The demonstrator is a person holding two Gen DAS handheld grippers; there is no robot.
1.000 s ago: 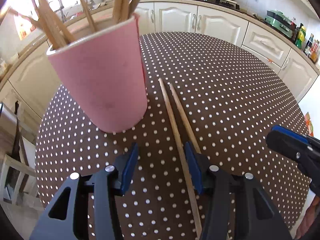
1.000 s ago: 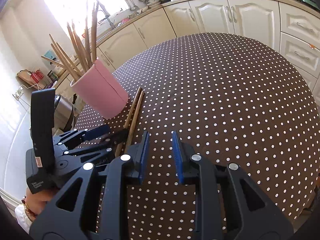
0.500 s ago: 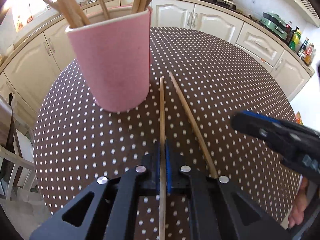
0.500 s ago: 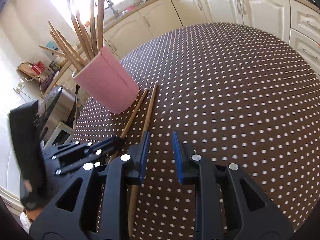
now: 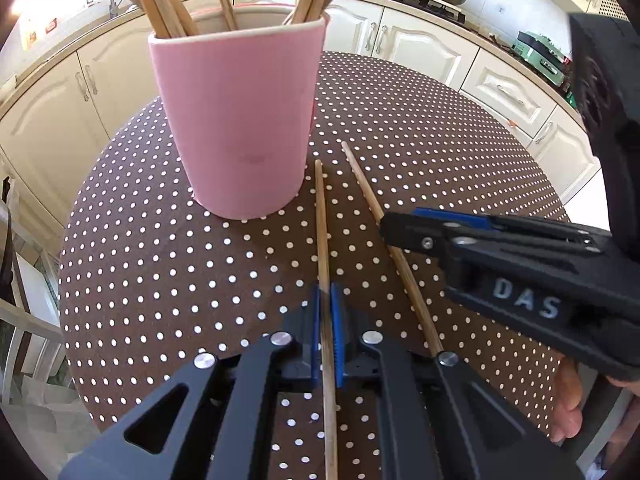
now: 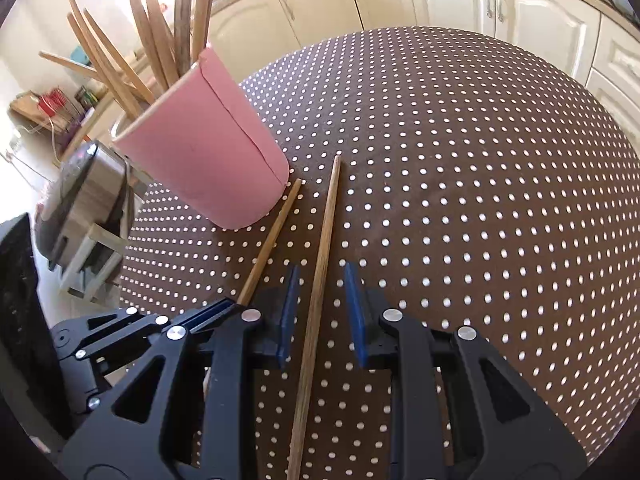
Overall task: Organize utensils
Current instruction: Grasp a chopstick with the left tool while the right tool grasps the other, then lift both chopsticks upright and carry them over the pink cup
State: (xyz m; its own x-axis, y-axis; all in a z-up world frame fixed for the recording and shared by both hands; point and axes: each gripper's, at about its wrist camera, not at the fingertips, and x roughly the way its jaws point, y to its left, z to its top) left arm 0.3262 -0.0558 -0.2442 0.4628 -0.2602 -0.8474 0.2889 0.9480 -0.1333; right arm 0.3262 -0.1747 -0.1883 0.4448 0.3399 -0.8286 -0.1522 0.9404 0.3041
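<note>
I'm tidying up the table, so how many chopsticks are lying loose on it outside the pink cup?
2. One chopstick lies beside the pink cup, clamped in the left tool. The other chopstick lies between the right tool's open pads, untouched.

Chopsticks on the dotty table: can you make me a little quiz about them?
1. True or false: the left gripper is shut on a chopstick.
2. How many chopsticks lie on the tablecloth?
3. The other chopstick sits between the right gripper pads: A squeezed, B untouched.

Key: 1 true. 2 two. 3 B. The pink cup holds the rest.
</note>
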